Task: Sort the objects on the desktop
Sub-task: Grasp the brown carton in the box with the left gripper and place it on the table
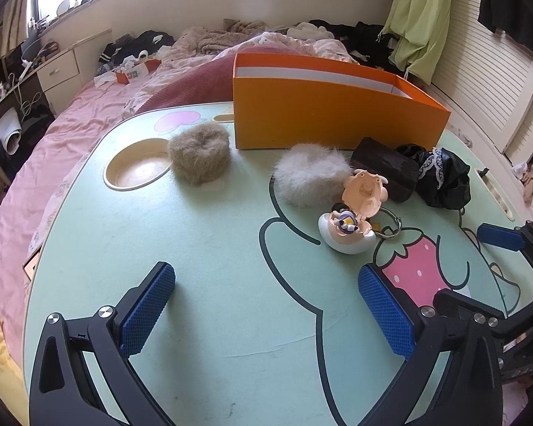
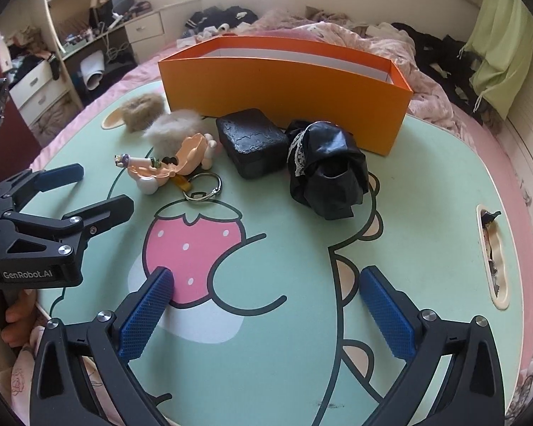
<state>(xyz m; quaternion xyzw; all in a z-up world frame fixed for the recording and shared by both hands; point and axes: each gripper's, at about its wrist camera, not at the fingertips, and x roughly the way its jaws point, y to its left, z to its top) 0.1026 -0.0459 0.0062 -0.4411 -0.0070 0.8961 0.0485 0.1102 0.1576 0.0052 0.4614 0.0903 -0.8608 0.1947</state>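
An orange box (image 1: 330, 113) (image 2: 287, 78) stands open at the far side of the green cartoon lap table (image 1: 195, 266) (image 2: 426, 177). In front of it lie a brown furry scrunchie (image 1: 199, 154) (image 2: 141, 106), a white furry scrunchie (image 1: 309, 174) (image 2: 174, 124), a toy keychain with a ring (image 1: 355, 220) (image 2: 167, 167), a black case (image 1: 385, 170) (image 2: 254, 142) and a black lace-trimmed scrunchie (image 1: 440, 177) (image 2: 327, 170). My left gripper (image 1: 266, 309) (image 2: 96, 191) is open and empty, near the keychain. My right gripper (image 2: 266, 312) (image 1: 486, 248) is open and empty, over the strawberry print.
The table sits on a bed with pink sheets (image 1: 53, 163) and piled clothes (image 2: 337, 35). A round cup recess (image 1: 138, 167) is at the table's left, a slot (image 2: 494, 248) at its right edge. A desk with drawers (image 2: 89, 53) stands beyond the bed.
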